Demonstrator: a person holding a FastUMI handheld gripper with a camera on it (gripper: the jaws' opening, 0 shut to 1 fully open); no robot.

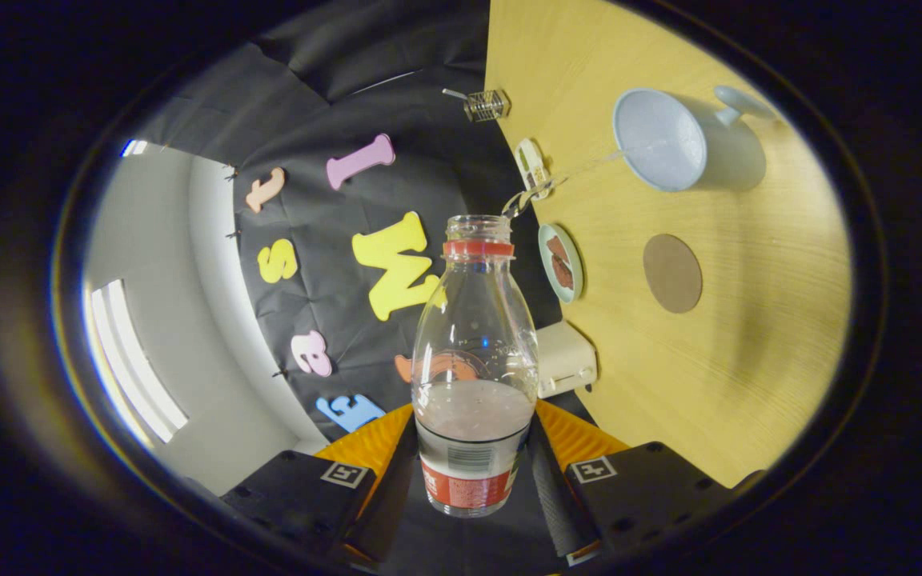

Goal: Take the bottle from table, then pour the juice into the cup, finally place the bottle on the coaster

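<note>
My gripper (473, 468) is shut on a clear plastic bottle (475, 352), both fingers pressing on its labelled lower part. The bottle has no cap, a red ring sits below its open mouth, and pale juice fills about its lower third. The whole view is rolled, so the wooden table (749, 360) stands off to one side of the bottle. A thin stream of liquid (581, 168) runs from the bottle's mouth across to the pale blue cup (669, 140), which stands on the table with its handle on the far side. A round brown coaster (672, 273) lies on the table, nearer than the cup.
A small plate (562, 262) with something brown on it sits by the table's edge, just beyond the bottle's neck. A cream box-shaped appliance (565, 358) stands beside the bottle's shoulder. A small white item (531, 165) and a clear ridged thing (487, 104) lie further along the edge.
</note>
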